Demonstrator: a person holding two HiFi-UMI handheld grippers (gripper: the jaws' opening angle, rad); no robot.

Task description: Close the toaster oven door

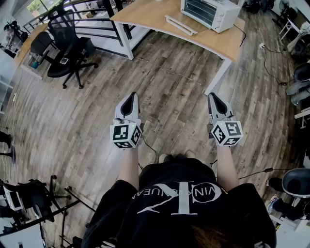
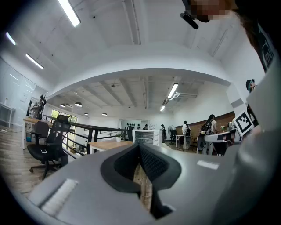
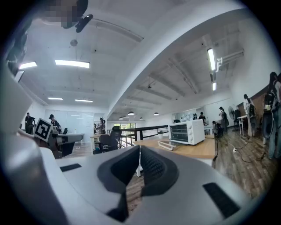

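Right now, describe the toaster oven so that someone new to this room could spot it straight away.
Find the light wooden table at the far side of the plank floor. The toaster oven stands near its right end as the head view shows it. It is the only boxy white appliance there, with a dark glass front and knobs, unlike the flat white piece lying on the tabletop beside it.
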